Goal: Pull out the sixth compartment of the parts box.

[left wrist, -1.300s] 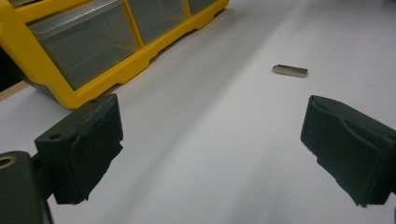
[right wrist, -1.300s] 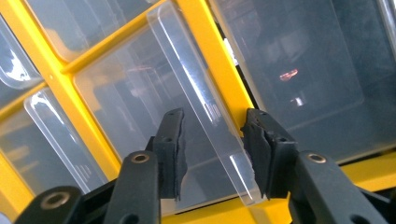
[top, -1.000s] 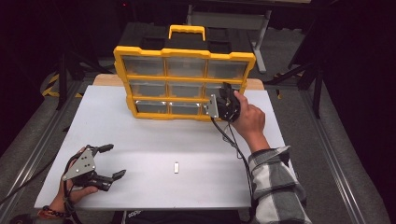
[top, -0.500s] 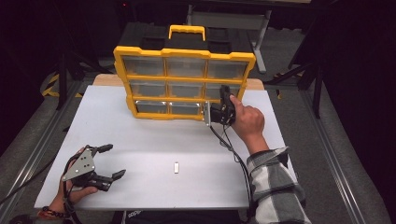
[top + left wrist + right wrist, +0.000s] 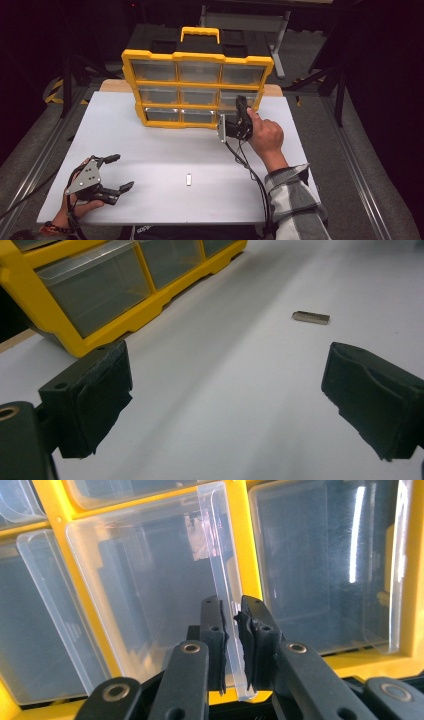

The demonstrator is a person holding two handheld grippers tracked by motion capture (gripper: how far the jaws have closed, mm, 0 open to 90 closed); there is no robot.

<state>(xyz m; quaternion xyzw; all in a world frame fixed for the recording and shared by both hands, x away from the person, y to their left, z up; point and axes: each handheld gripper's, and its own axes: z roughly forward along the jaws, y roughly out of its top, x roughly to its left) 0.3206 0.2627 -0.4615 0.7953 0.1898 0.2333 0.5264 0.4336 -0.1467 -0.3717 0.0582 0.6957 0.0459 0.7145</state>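
Note:
A yellow organizer (image 5: 200,56) with clear drawers stands at the back of the white table (image 5: 150,150). My right gripper (image 5: 239,111) is at its lower right drawer. In the right gripper view its jaws have just been closing, and the right gripper (image 5: 232,625) is now shut on the thin front lip of a clear drawer (image 5: 150,580) set in the yellow frame (image 5: 247,545). My left gripper (image 5: 123,172) rests at the table's front left, open, with nothing between its jaws. A small metal piece (image 5: 188,179) lies flat near the front middle; the left gripper (image 5: 225,390) faces this metal piece (image 5: 311,316).
The organizer (image 5: 150,310) has a yellow carry handle (image 5: 200,32) on top. A cable (image 5: 250,170) trails from the right gripper along the sleeve. Dark floor and metal stands surround the table.
The right hand turned its gripper onto its side and came slightly lower and toward the table's front at the lower right drawer. The left gripper and the metal piece stayed put.

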